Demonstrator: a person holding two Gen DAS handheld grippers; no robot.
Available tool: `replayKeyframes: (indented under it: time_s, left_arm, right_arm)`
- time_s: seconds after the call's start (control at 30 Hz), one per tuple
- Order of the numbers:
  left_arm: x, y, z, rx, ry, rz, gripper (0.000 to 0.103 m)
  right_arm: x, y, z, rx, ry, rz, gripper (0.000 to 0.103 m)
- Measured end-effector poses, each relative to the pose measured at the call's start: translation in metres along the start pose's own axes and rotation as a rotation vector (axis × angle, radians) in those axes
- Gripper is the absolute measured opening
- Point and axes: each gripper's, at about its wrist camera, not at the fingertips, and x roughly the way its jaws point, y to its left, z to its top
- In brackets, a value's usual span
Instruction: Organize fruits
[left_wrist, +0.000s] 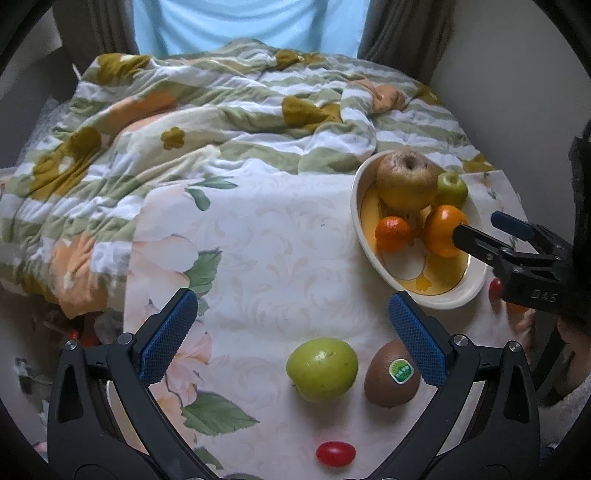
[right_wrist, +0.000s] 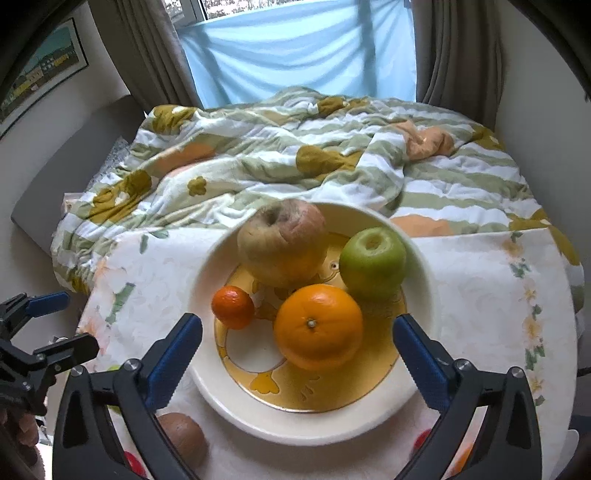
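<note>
Both tongs gape apart, empty: left gripper (left_wrist: 291, 325) above the apple (left_wrist: 322, 370) and kiwi (left_wrist: 392, 373). Right gripper (right_wrist: 297, 343) straddles the orange (right_wrist: 318, 326) in the bowl (right_wrist: 207, 280), mandarin (right_wrist: 232, 307) at its ten o'clock.

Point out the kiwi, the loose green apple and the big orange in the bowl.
kiwi (left_wrist: 388, 384): left wrist view, brown skin below its sticker.
green apple (left_wrist: 322, 369): left wrist view, middle of its top.
big orange (right_wrist: 318, 326): right wrist view, beside its stem.
</note>
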Motion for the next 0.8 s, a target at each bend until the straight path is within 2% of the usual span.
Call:
replayKeyframes:
  time_s: [0.43, 0.67, 0.8]
  left_arm:
    - [-0.083, -0.036, -0.022, -0.014, -0.147, 0.038, 0.103]
    - [-0.117, -0.058, -0.056, -0.031, -0.205, 0.055, 0.103]
    - [-0.120, -0.064, -0.075, -0.047, -0.201, 0.072, 0.103]
  right_arm:
    - [-0.111, -0.011, -0.010, -0.067, -0.086, -0.041, 0.103]
    - [-0.160, -0.029, -0.045, -0.058, -0.098, -0.074, 0.103]
    - [-0.173, -0.043, -0.069, -0.057, -0.101, -0.107, 0.103]
